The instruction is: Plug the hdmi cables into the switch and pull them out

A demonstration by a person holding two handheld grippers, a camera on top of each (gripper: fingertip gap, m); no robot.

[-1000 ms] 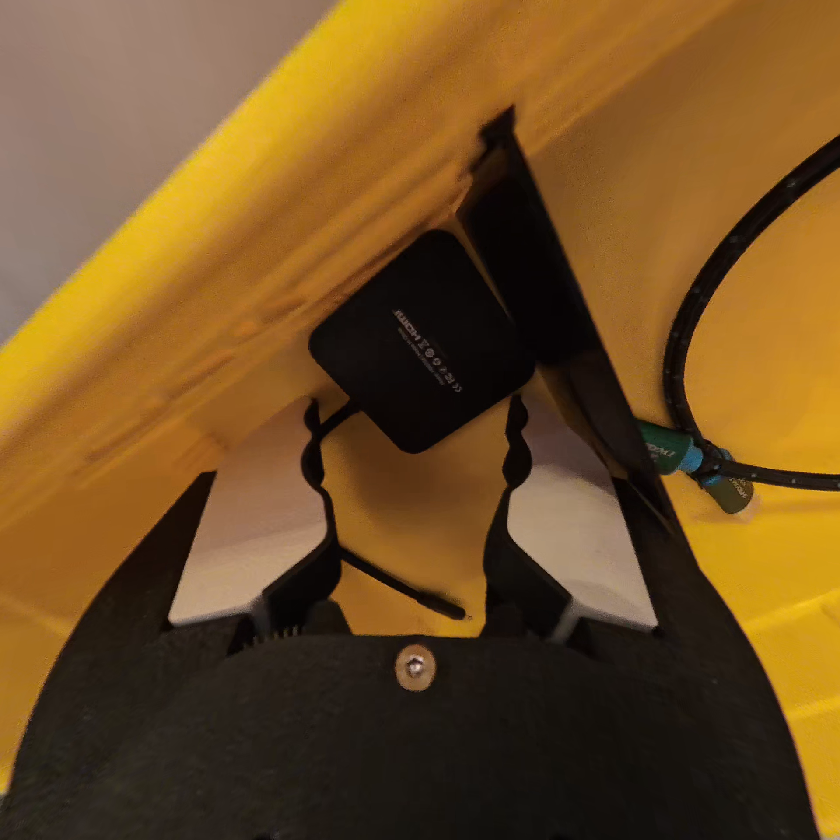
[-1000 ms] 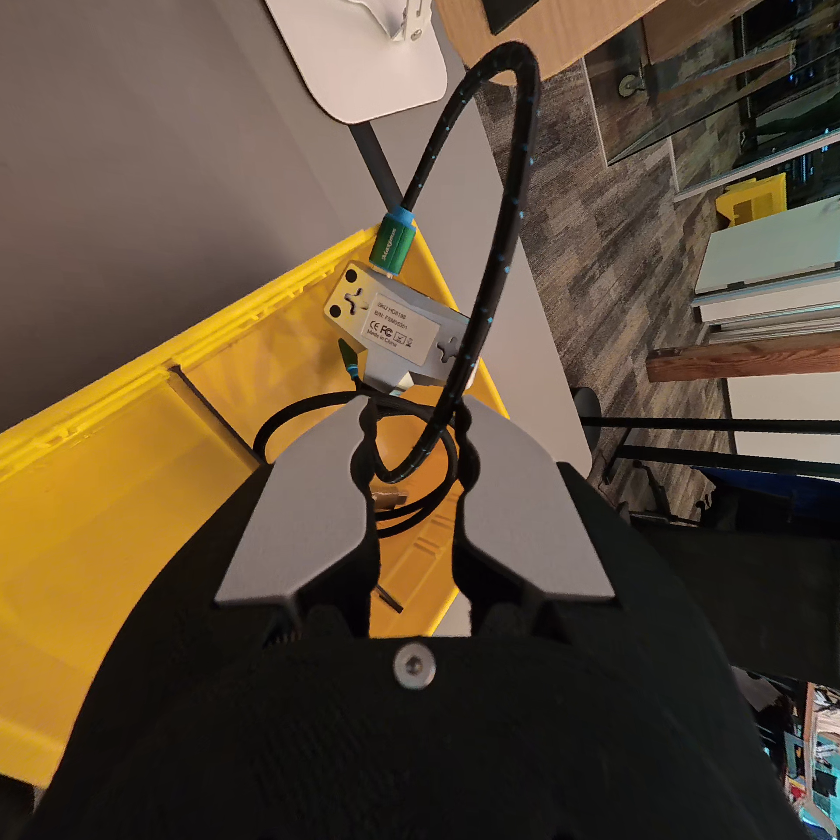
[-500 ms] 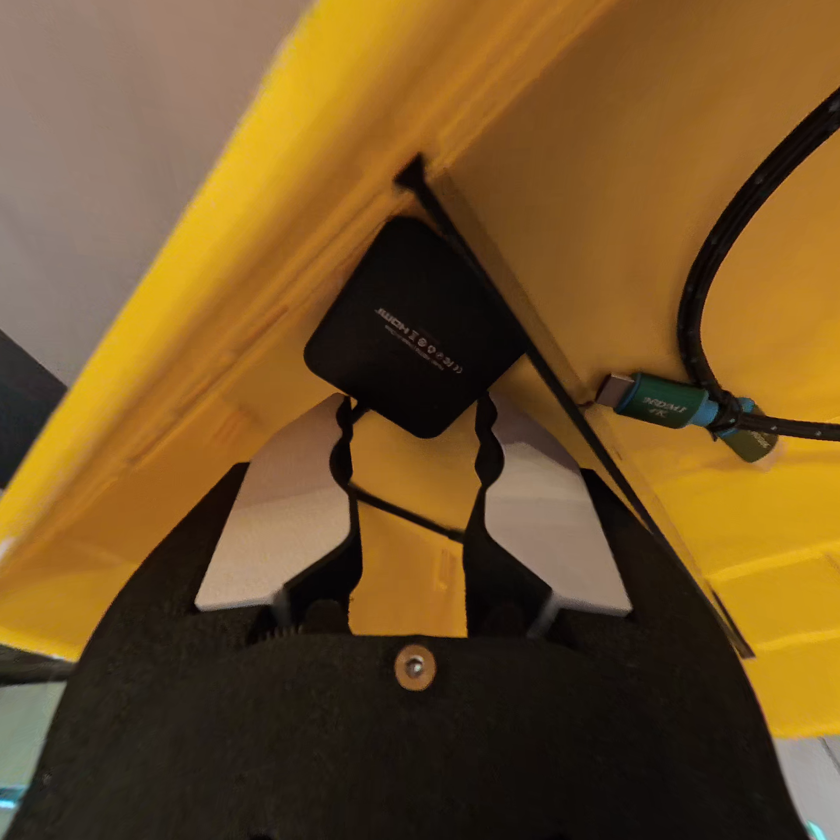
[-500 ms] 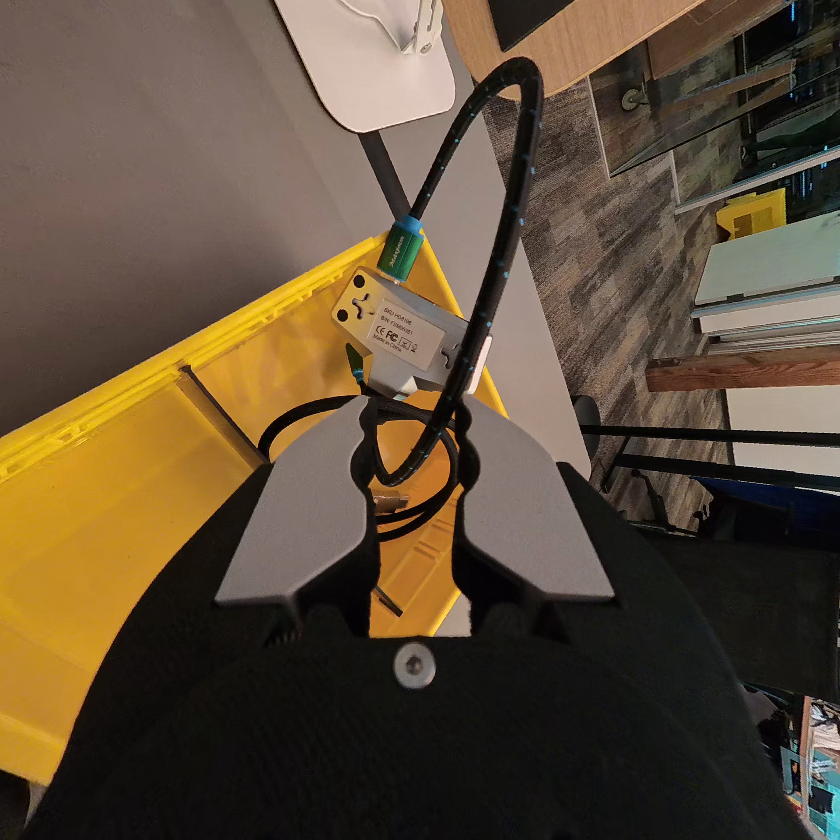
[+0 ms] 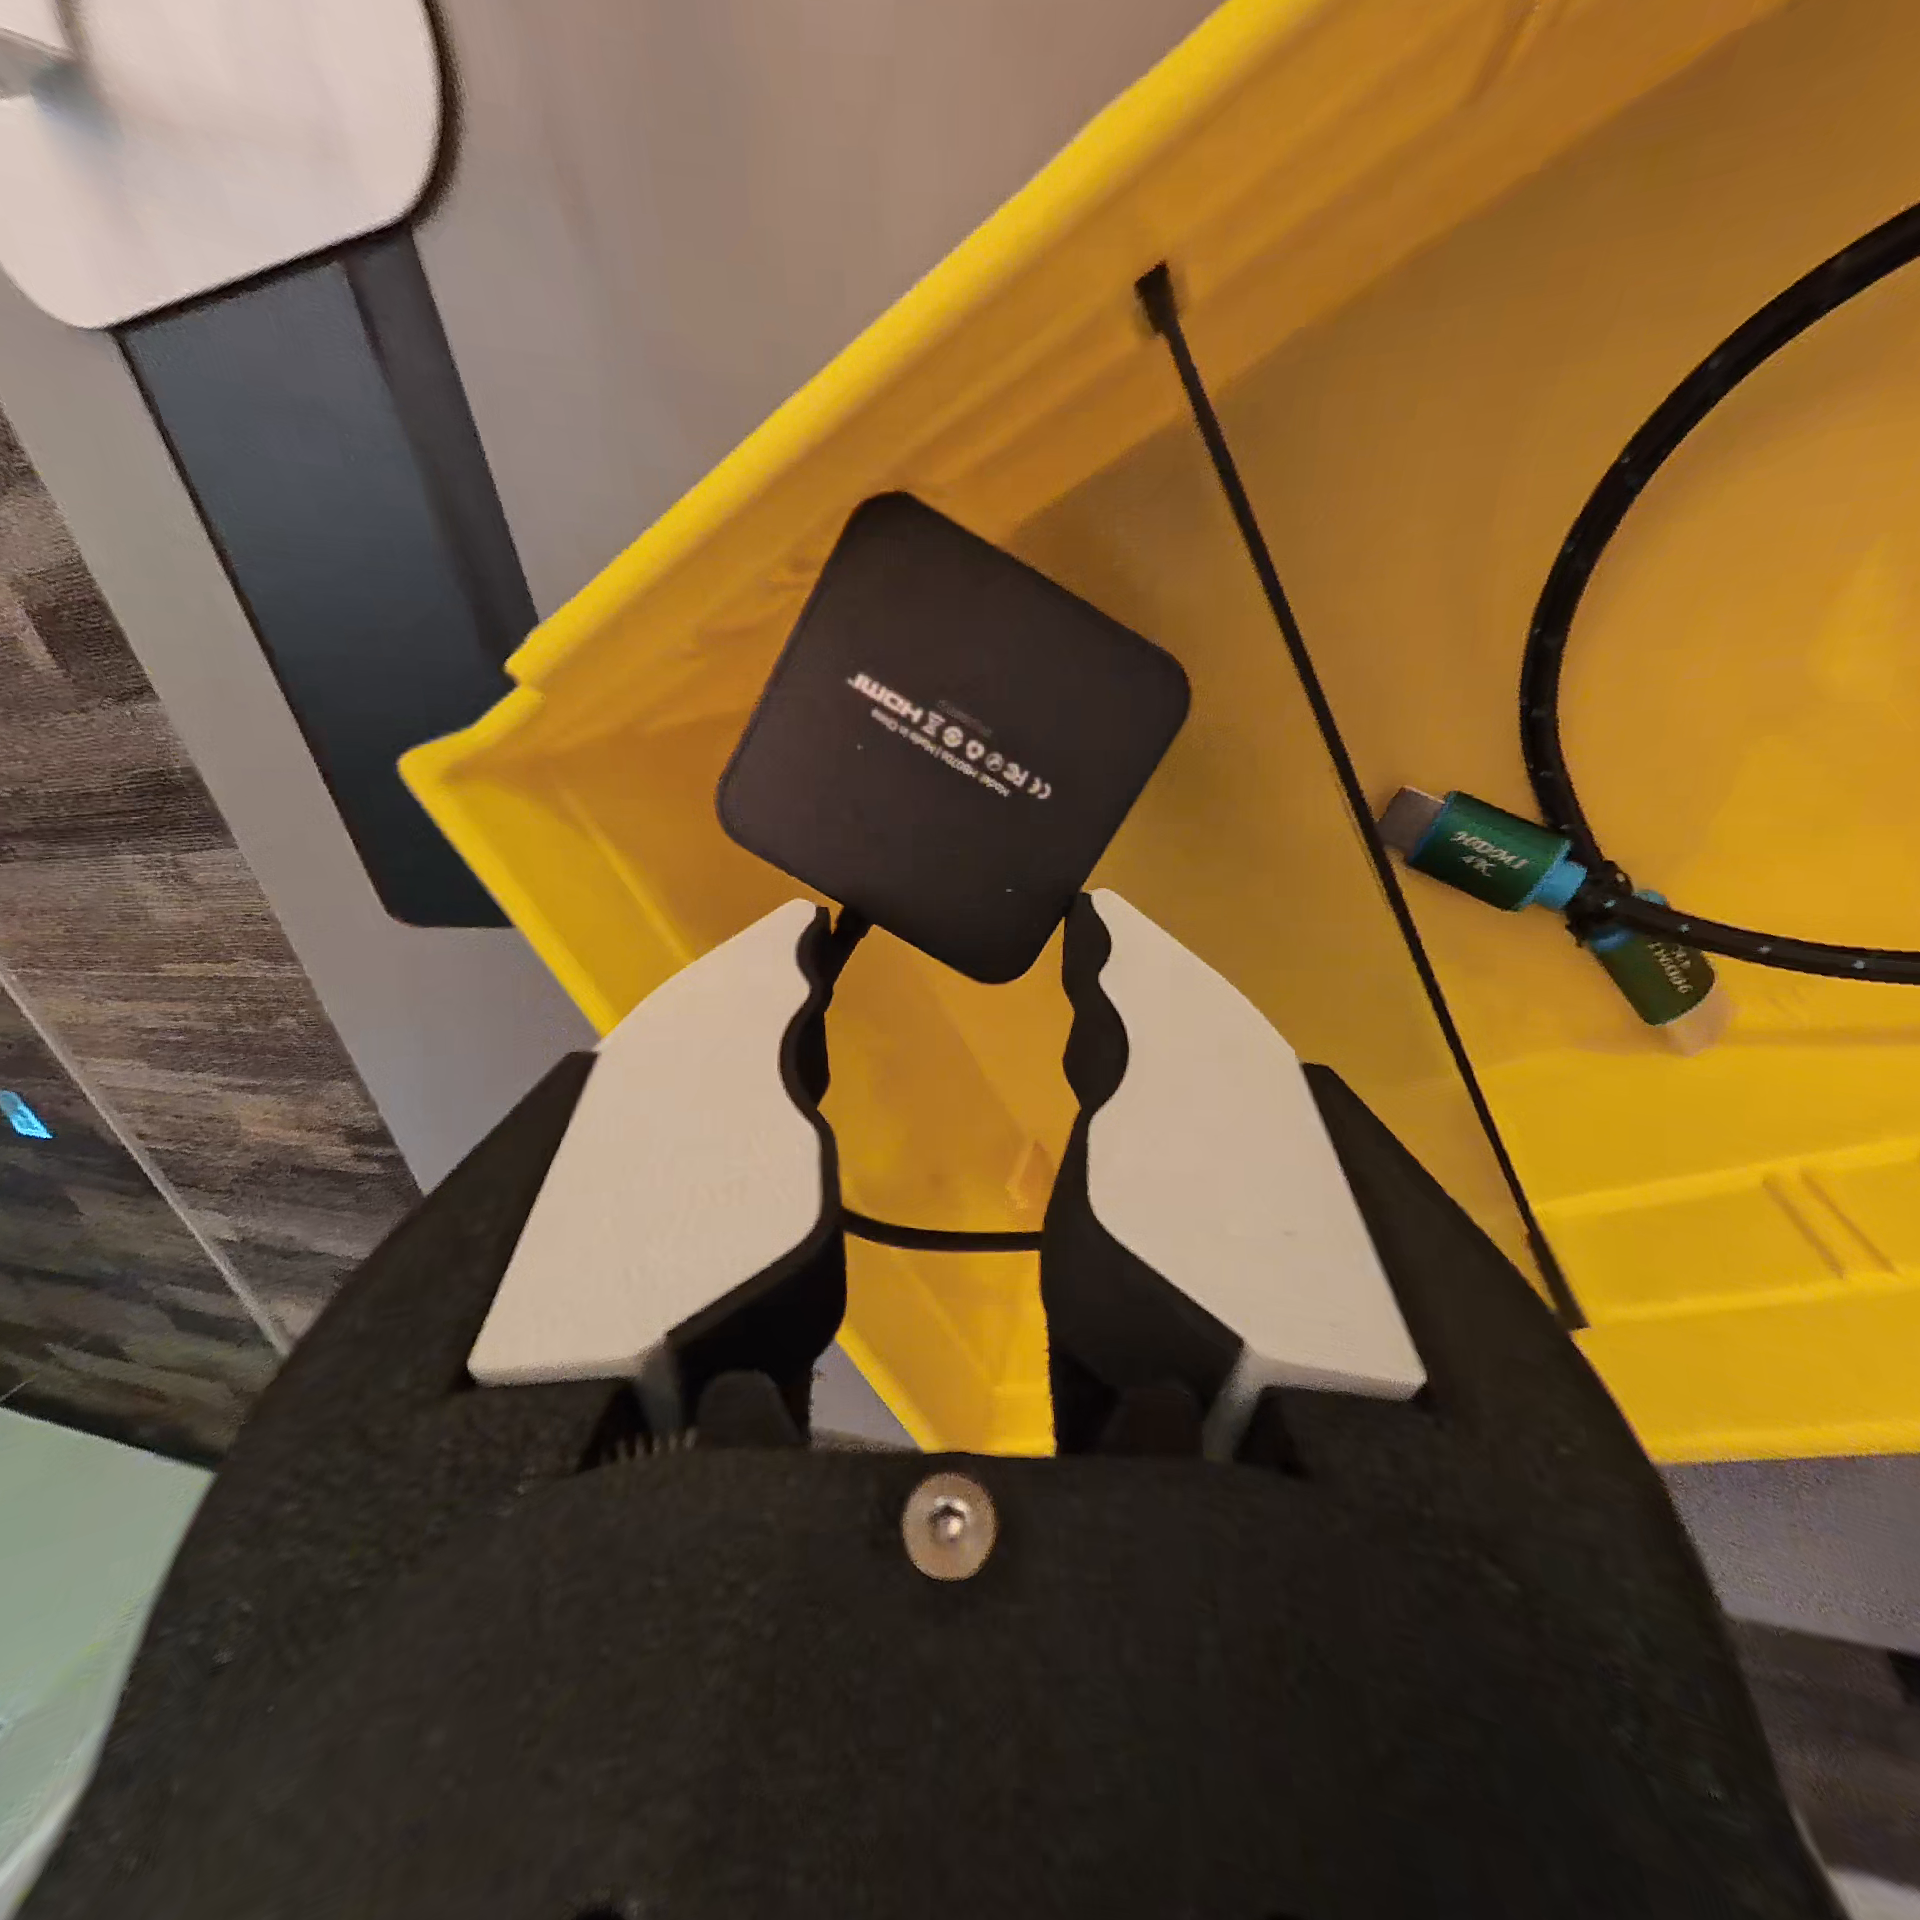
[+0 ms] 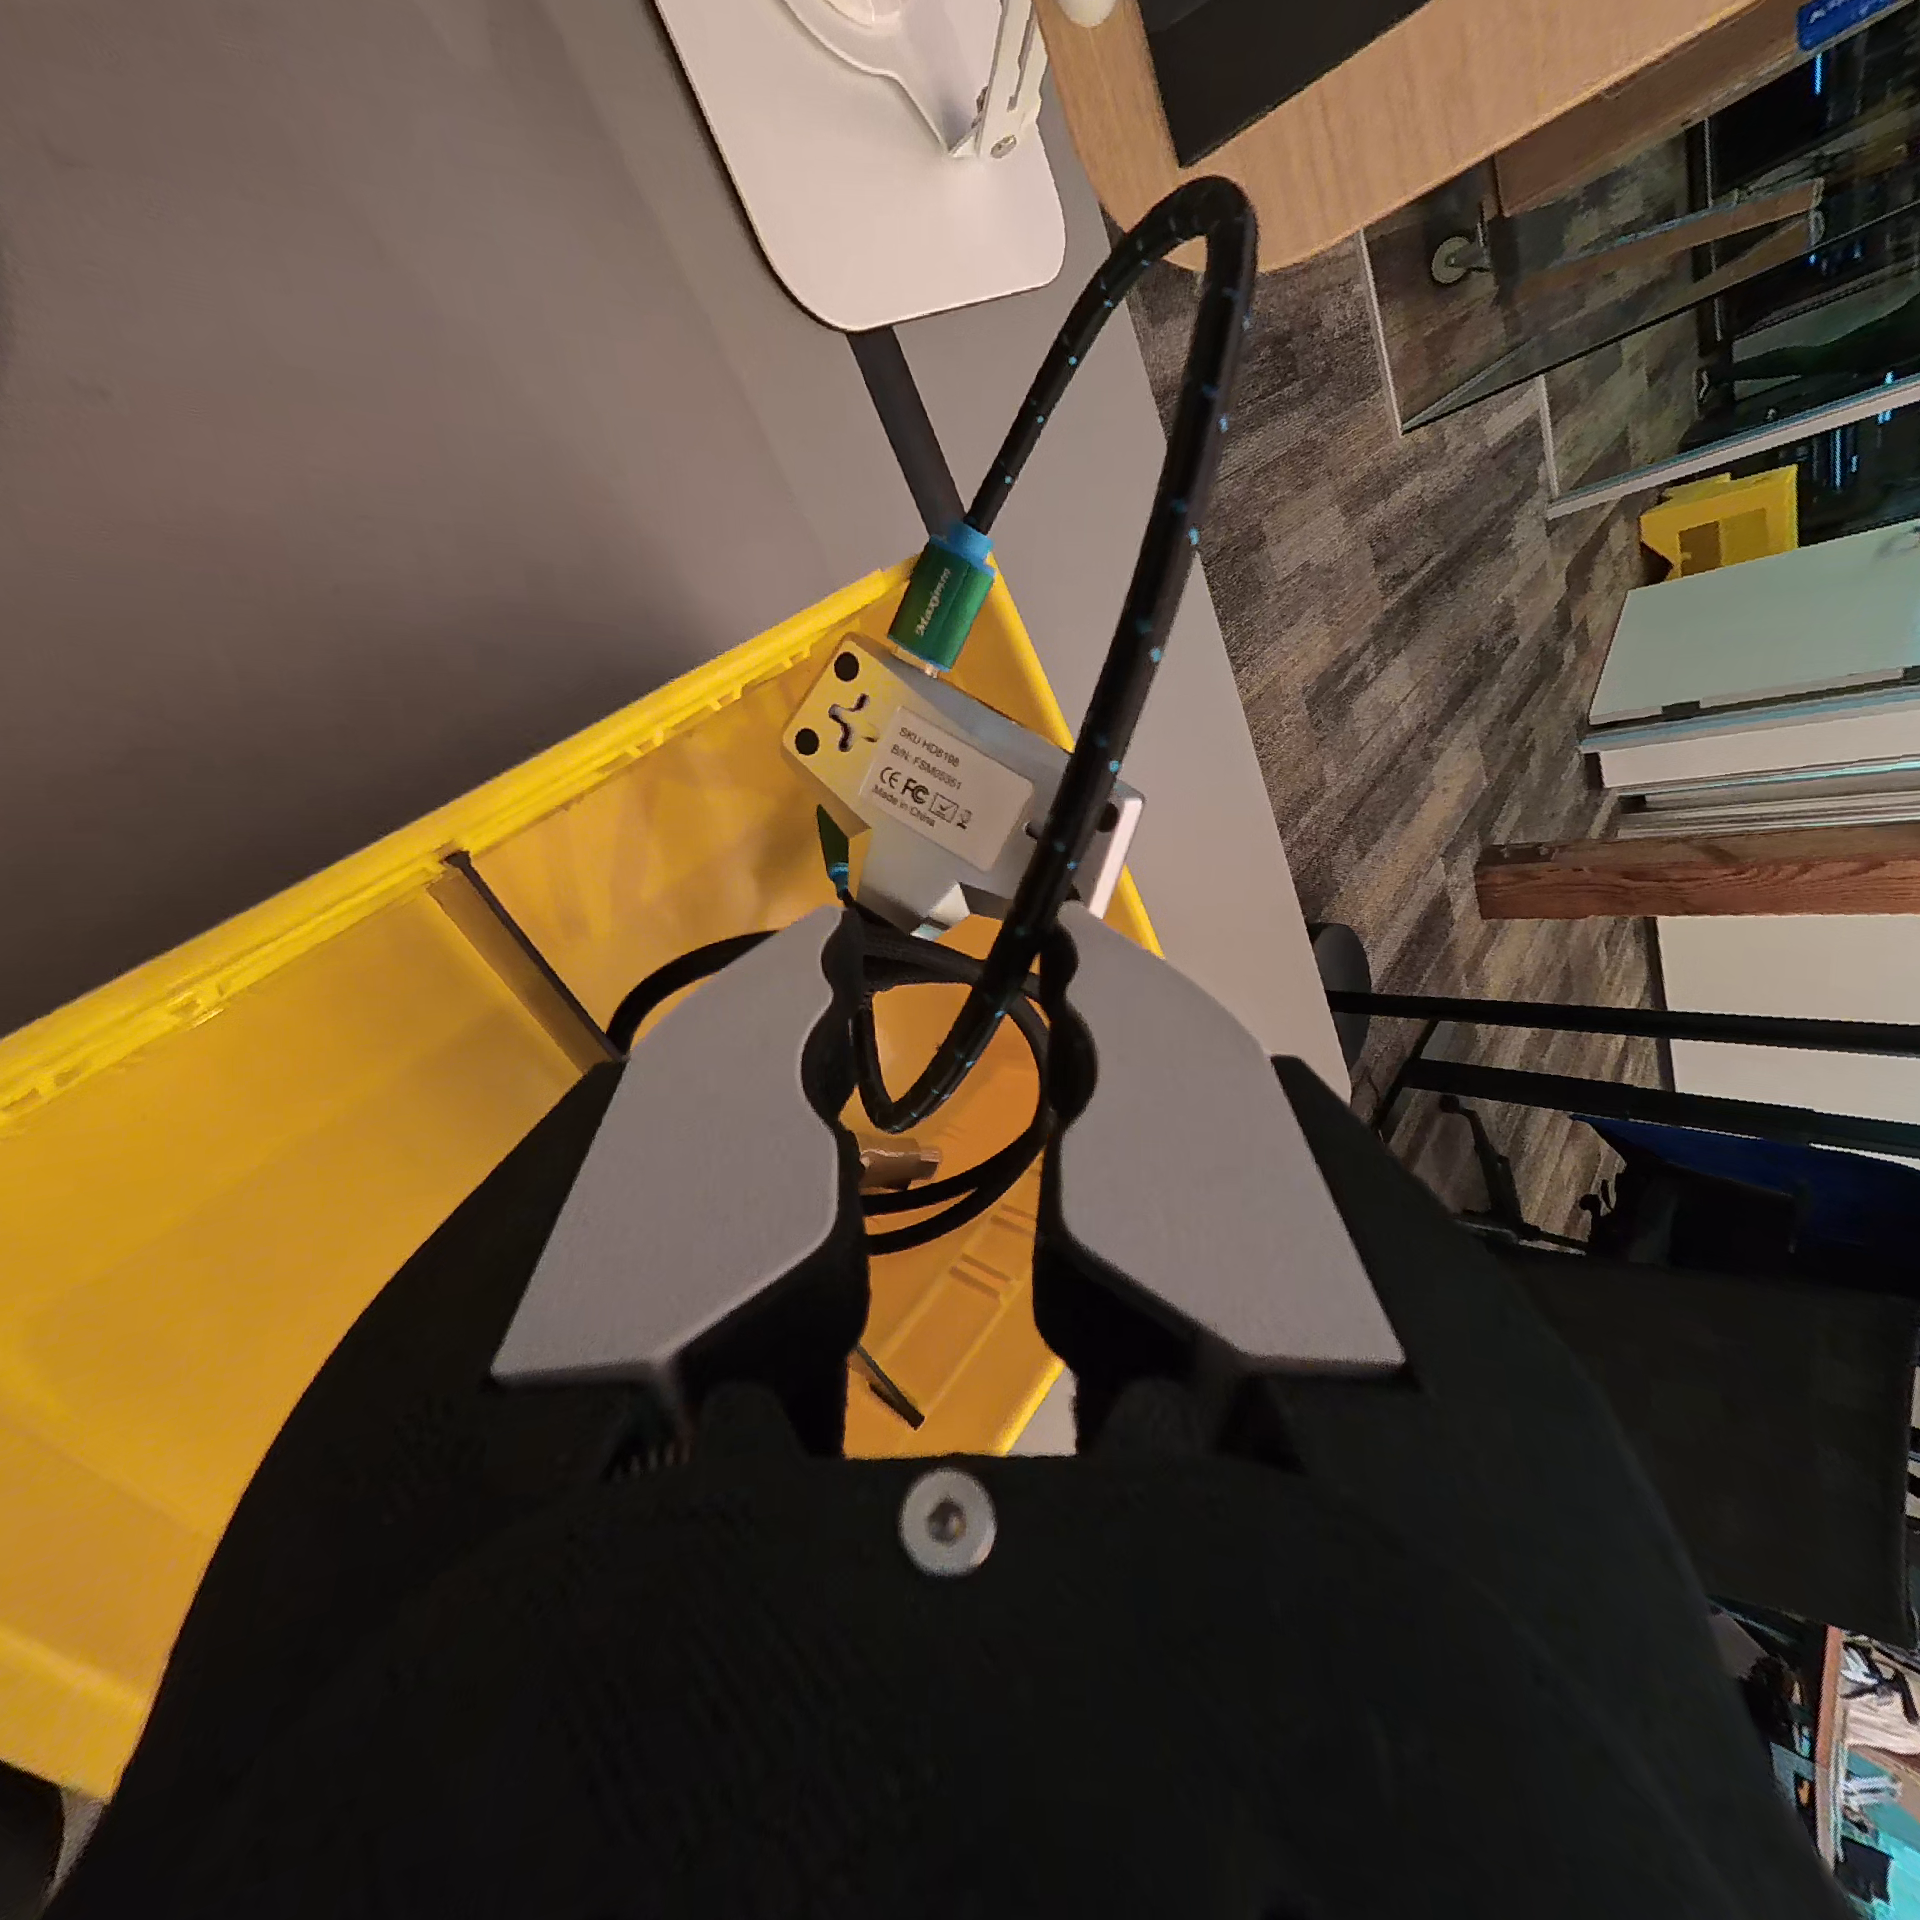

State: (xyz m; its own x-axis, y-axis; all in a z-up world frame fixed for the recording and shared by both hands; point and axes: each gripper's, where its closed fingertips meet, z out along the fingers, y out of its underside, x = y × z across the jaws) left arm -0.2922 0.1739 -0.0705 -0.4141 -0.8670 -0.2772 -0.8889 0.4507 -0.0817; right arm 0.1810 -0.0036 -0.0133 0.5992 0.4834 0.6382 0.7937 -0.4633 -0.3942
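Left claw [image 5: 948, 925]: fingers apart, with a corner of the black square switch [image 5: 954, 734] at the fingertips; whether they pinch it or only frame it, I cannot tell; a thin black lead [image 5: 935, 1238] crosses the gap nearer the palm.

Black switch: seems lifted above the end compartment of the yellow bin [image 5: 1299, 343], flat face toward the camera, one corner pointing back at the claw; its ports do not show.

Loose cable: beyond the black divider [image 5: 1340, 758], in the next compartment, lies a braided cable [image 5: 1558, 644] with two green plugs [image 5: 1481, 850]; the nearer plug's long axis runs across the view, metal tip toward the divider and the switch.

Right claw [image 6: 943, 940]: fingers apart and closed on nothing that I can see; a loop of braided cable [image 6: 1143, 582] hangs between them and rises past the tips.

Silver switch [image 6: 940, 795]: just past the right fingertips, over the bin's far corner, label side up; one green plug [image 6: 940, 603] is seated in its far end, long axis pointing away from the claw.

Turning relation: the seated plug lies straight ahead of the right claw, beyond the silver switch, so the right is the nearer; pulling it likely calls for a grip on the green shell and a draw along that axis.

Far: grey table [image 6: 364, 416]; a white stand base [image 6: 883, 177]; patterned floor [image 6: 1403, 540].
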